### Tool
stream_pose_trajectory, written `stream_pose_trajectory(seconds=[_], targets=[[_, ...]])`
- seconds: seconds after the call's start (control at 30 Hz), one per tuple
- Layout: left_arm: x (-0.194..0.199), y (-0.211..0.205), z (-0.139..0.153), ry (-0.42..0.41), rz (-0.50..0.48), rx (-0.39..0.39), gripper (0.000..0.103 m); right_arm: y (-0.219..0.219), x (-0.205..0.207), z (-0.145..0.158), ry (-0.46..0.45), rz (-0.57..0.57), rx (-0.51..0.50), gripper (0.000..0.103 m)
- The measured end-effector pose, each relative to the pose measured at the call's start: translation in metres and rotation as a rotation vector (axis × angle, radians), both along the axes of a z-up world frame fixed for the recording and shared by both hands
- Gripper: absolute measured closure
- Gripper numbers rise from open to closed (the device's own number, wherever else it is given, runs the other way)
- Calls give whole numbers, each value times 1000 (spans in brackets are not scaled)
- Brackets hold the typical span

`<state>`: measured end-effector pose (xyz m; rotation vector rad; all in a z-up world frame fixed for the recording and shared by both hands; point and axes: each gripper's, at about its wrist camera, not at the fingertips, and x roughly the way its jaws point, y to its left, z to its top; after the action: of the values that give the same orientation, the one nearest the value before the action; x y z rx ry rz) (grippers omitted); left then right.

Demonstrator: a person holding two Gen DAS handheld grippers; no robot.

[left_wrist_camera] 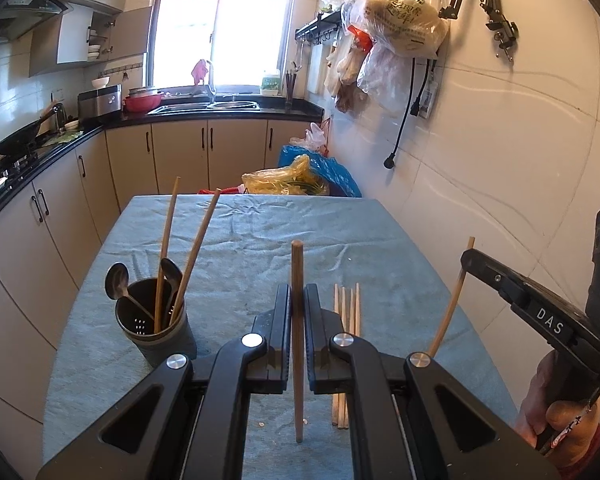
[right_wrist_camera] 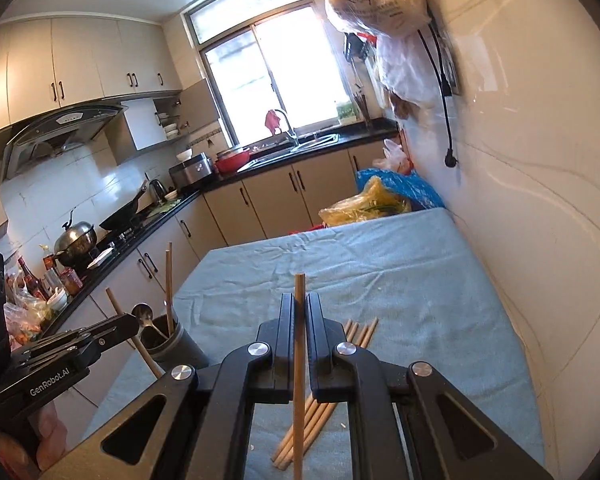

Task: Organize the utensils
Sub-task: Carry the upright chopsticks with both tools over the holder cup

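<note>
My left gripper [left_wrist_camera: 298, 300] is shut on a brown chopstick [left_wrist_camera: 297, 272] and holds it upright above the blue tablecloth [left_wrist_camera: 260, 232]. My right gripper [right_wrist_camera: 299, 312] is shut on a lighter chopstick [right_wrist_camera: 299, 360], also upright; it also shows in the left wrist view [left_wrist_camera: 466, 258] at the right. A dark grey utensil holder [left_wrist_camera: 156, 328] stands at the table's left with two chopsticks [left_wrist_camera: 168, 248] and two spoons [left_wrist_camera: 118, 280] in it; it also shows in the right wrist view [right_wrist_camera: 172, 340]. Several loose chopsticks [left_wrist_camera: 346, 308] lie on the cloth under the grippers, also visible in the right wrist view [right_wrist_camera: 320, 420].
A white tiled wall [left_wrist_camera: 500, 160] runs along the table's right side. Yellow and blue plastic bags [left_wrist_camera: 300, 180] sit past the table's far edge. Kitchen cabinets and a black counter [left_wrist_camera: 40, 160] run along the left. Bags [left_wrist_camera: 400, 20] hang on the wall above.
</note>
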<state>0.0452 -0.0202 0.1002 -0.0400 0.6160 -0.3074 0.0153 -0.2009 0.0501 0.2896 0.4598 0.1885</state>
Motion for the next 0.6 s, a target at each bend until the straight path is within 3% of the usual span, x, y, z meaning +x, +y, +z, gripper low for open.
stream_pose_trajectory(seconds=[0.6], targets=[[-5,25,33,-51,35,-21,97,22,3,29,-71,50,-4,98]])
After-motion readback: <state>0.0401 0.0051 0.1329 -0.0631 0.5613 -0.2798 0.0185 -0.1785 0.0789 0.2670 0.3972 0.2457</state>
